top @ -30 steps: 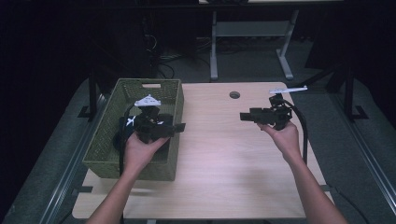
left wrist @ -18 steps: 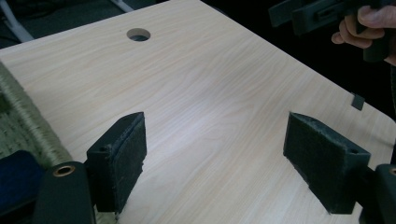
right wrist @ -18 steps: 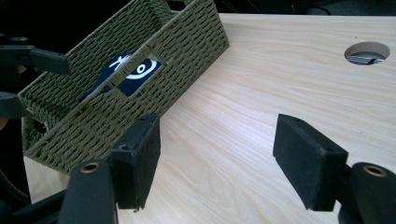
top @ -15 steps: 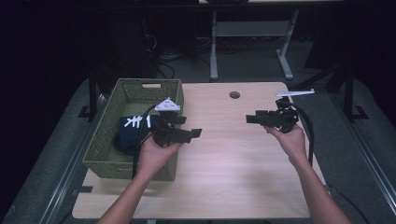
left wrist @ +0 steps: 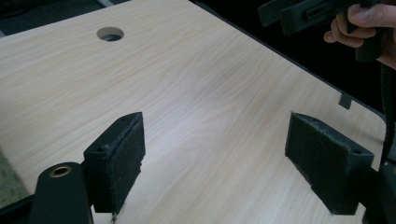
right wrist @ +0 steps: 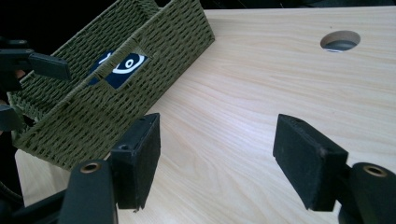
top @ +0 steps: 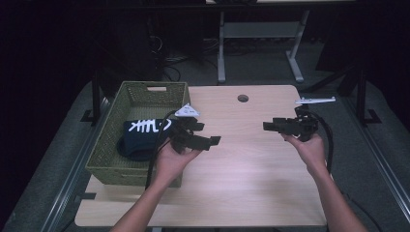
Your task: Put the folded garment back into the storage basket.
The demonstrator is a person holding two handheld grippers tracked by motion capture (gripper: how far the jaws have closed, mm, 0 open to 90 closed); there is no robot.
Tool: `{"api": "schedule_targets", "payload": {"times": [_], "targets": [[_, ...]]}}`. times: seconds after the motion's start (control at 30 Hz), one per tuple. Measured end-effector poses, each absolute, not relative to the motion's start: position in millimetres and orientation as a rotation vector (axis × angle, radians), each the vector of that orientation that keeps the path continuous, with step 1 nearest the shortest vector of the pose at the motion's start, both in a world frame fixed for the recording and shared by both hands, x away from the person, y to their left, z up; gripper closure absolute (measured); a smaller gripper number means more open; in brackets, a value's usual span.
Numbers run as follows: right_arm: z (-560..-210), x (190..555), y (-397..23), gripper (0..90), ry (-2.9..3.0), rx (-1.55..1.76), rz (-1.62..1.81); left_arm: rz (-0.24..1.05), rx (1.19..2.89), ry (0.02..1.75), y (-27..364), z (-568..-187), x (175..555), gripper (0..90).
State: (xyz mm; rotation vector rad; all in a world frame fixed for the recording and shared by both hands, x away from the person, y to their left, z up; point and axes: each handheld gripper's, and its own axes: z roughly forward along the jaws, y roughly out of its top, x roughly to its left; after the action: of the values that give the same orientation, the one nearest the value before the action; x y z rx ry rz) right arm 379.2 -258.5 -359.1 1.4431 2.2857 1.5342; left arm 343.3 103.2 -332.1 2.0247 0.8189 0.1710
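Dark folded cloth with white print [top: 142, 135] lies inside the green woven basket [top: 109, 152] at the surface's [top: 251, 188] left edge. Left hand-held gripper [top: 215, 141] — jaws apart, empty — hovers just right of the basket. Right hand-held gripper [top: 267, 126] — jaws apart, empty — faces it, well apart.

Black grippers [top: 212, 141], fuzzy-padded fingers [left wrist: 125, 158], trailing black cables, bare forearms.

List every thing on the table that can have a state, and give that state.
left gripper: jaws open, nothing between them, over bare wood.
right gripper: jaws open, empty, above the table.
basket: upright at the table's left edge, holding the cloth.
dark cloth: bunched inside the basket, white print up.
table: bare wood, round hole near the far edge.
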Motion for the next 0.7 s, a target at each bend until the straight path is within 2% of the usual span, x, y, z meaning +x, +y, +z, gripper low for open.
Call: {"api": "schedule_targets", "payload": {"times": [0.7], "targets": [[-376, 365, -290, 31.2, 2.241, 1.505, 1.520, 0.142, 2.030, 0.792, 74, -353, 335, 19.8]]}}
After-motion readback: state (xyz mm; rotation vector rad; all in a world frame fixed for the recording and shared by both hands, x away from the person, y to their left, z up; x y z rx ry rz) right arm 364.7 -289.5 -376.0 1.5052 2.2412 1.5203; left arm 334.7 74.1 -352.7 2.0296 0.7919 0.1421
